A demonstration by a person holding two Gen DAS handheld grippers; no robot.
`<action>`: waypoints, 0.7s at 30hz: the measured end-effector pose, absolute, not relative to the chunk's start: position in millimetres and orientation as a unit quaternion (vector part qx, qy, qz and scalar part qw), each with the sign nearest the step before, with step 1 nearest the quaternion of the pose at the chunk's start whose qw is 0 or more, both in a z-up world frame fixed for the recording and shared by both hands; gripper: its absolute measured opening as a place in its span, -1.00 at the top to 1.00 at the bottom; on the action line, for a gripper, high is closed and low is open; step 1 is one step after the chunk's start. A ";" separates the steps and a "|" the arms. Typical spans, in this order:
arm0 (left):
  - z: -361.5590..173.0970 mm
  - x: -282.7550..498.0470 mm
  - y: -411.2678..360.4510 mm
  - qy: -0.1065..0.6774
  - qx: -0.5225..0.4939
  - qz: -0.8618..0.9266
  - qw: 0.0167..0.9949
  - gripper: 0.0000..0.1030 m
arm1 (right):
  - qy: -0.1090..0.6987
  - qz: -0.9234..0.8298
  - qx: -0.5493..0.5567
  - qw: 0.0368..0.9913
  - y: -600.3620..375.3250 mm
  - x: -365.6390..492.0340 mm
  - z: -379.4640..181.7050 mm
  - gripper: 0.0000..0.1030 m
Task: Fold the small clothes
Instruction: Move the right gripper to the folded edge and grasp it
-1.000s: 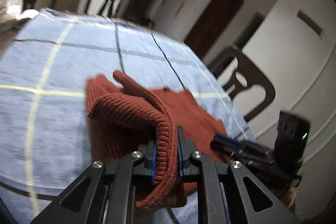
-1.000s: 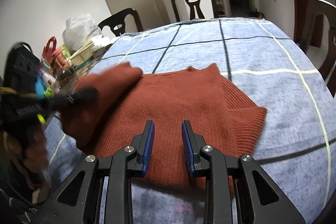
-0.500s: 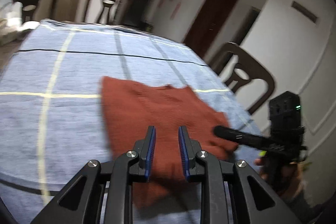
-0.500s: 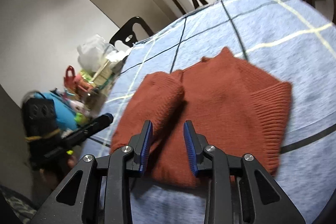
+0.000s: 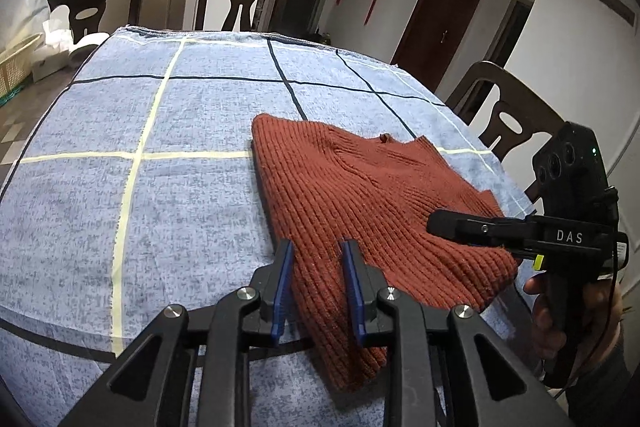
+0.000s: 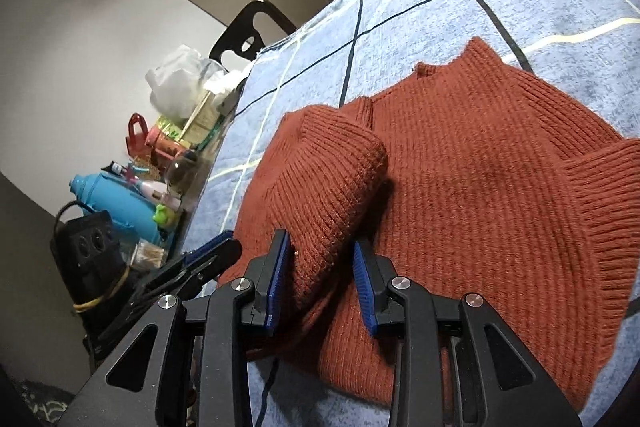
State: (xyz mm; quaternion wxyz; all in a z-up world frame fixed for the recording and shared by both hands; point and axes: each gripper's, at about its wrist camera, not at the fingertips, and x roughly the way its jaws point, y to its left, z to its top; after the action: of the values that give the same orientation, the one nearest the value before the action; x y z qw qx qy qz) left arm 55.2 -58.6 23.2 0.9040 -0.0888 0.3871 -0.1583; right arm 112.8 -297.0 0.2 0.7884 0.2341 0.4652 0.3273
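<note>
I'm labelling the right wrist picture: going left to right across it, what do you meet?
Left gripper → blue bottle → white plastic bag → folded-over sleeve → sweater body → ribbed cuff at the right edge.

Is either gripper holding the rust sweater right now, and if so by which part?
Nothing is held. The left gripper and right gripper are both open over the sweater, which lies on the tablecloth.

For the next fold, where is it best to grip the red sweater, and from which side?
Probably the ribbed hem of the sweater, approached from the near table edge: it lies flat and exposed, while the folded sleeve bulges. Both grippers are open.
</note>
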 end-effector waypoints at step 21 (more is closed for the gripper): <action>14.0 55.4 -54.0 0.390 -0.104 -0.160 0.901 0.32 | 0.462 0.326 0.232 0.791 -292.6 118.9 -0.1 0.38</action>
State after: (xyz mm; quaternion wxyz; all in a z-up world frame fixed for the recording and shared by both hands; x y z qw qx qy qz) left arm 55.4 -54.0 14.0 0.9008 -0.1041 0.3899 -0.1602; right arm 118.9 -292.6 -0.1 0.7914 0.2322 0.4620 0.3261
